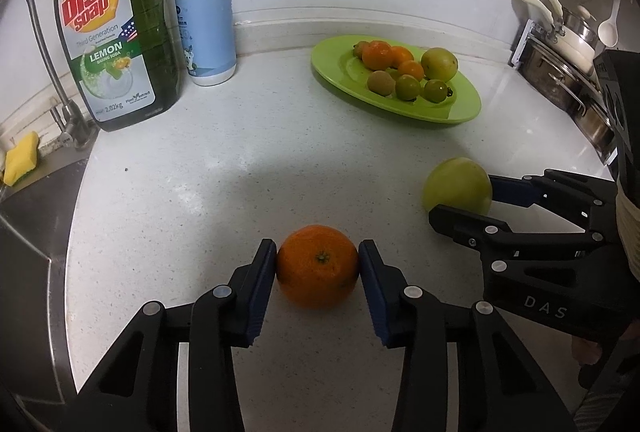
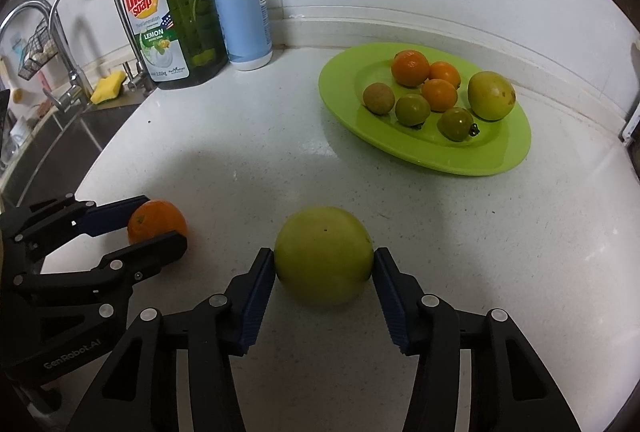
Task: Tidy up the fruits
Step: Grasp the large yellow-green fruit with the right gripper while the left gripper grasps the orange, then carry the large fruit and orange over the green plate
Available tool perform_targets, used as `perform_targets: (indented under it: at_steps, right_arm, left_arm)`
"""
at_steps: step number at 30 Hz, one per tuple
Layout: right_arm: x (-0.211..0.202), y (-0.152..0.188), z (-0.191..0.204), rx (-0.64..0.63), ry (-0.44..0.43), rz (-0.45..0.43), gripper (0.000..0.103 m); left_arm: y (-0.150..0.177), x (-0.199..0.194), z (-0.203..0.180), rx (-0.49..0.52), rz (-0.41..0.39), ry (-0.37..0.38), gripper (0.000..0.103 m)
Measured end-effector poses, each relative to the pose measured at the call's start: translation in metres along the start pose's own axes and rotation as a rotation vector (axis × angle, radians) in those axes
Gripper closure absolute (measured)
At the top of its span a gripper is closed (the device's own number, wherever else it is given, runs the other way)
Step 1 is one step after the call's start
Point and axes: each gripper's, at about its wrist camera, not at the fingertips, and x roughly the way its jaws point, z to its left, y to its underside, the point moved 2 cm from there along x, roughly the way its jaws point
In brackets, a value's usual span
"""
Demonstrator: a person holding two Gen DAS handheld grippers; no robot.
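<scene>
1. The left gripper has its pads pressed on both sides of the orange, which sits on the counter near its front edge.
2. The right gripper clamps the green fruit likewise, just beside the orange.
3. The plate, already holding fruit, lies toward the back right corner.
4. Risk: round, smooth fruit may roll or slip out on lifting, and the two grippers, close together, could bump.

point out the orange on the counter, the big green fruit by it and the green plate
orange (image 1: pixel 317 266), left wrist view, on its stem end
big green fruit (image 2: pixel 323 250), right wrist view, middle of its top
green plate (image 2: pixel 344 87), right wrist view, bare left rim
</scene>
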Motion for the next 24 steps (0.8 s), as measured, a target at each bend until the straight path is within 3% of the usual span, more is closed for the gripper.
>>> perform_targets:
  at_steps: [24]
  right_arm:
    - [-0.035, -0.001, -0.006, 0.018, -0.014, -0.065, 0.053]
  left_arm:
    - [-0.011, -0.034, -0.012, 0.008, -0.079, -0.005, 0.061]
